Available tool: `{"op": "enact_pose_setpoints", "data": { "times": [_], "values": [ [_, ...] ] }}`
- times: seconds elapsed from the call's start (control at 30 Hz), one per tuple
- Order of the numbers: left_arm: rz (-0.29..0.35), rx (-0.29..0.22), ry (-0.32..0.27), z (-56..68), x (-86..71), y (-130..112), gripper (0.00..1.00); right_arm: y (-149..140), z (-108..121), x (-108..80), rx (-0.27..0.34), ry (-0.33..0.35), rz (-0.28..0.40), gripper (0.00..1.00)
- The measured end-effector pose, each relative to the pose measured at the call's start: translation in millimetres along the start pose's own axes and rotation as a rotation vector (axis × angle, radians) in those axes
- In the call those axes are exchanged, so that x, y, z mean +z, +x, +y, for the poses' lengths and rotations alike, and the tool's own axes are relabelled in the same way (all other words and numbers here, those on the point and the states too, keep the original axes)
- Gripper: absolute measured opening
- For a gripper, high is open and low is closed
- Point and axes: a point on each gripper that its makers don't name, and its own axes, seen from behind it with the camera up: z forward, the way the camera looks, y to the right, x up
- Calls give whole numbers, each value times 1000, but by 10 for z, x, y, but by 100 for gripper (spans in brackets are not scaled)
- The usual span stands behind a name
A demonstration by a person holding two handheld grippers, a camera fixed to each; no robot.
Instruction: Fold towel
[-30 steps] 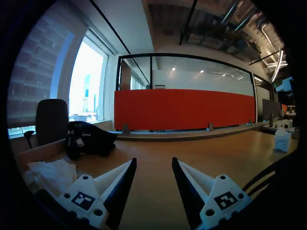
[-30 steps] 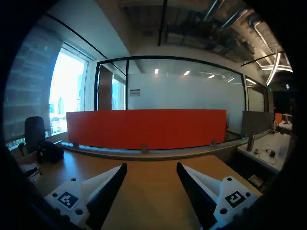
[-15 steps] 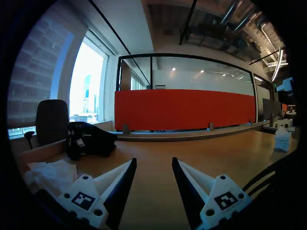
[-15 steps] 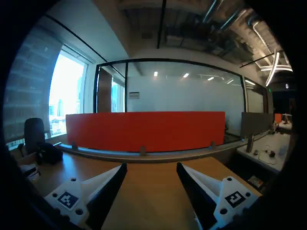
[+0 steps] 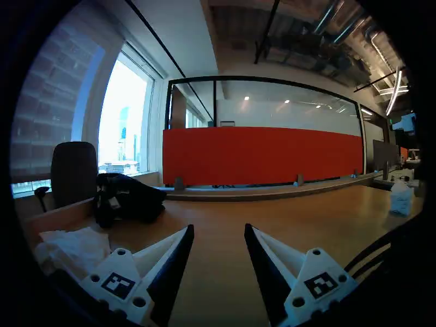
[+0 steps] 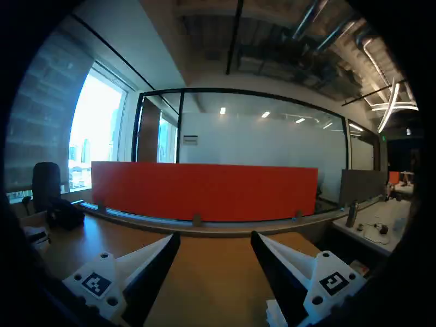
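Left gripper (image 5: 218, 228) and right gripper (image 6: 215, 235) — both wide, empty — above wooden desk (image 5: 305, 212), bearing square coded tags (image 5: 117, 284)

Crumpled white towel (image 5: 71, 248) on desk (image 5: 229, 229)

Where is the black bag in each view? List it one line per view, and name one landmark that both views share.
Left gripper view: the black bag lies left of centre on the wooden desk, right of the black chair.
Right gripper view: the bag shows small near the far left edge, on the same desk.
Shared landmark: the red partition behind the desk.
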Motion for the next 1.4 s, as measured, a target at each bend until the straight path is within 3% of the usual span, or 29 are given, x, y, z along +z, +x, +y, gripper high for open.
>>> {"op": "enact_pose_setpoints", "data": {
  "times": [0.3, 0.67, 0.9, 0.97, 1.03, 1.4],
  "values": [
    [0, 0, 0, 1, -3, -1, 67, -193, 90, 3, 30, -19, 9, 100],
    [0, 0, 0, 1, 0, -10, 67, -485, 69, -1, 60, 11, 12, 100],
    [1, 0, 0, -1, -3, -18, 68, -764, 172, 23, 88, -13, -1, 100],
    [1, 0, 0, -1, -3, -22, 75, -827, 170, 21, 86, -13, 1, 100],
    [1, 0, 0, -2, -4, -23, 100, -893, 148, 16, 82, -6, 3, 100],
    [0, 0, 0, -1, -3, -27, 100, -1211, 74, 2, 78, 14, 6, 100]
  ]
}}
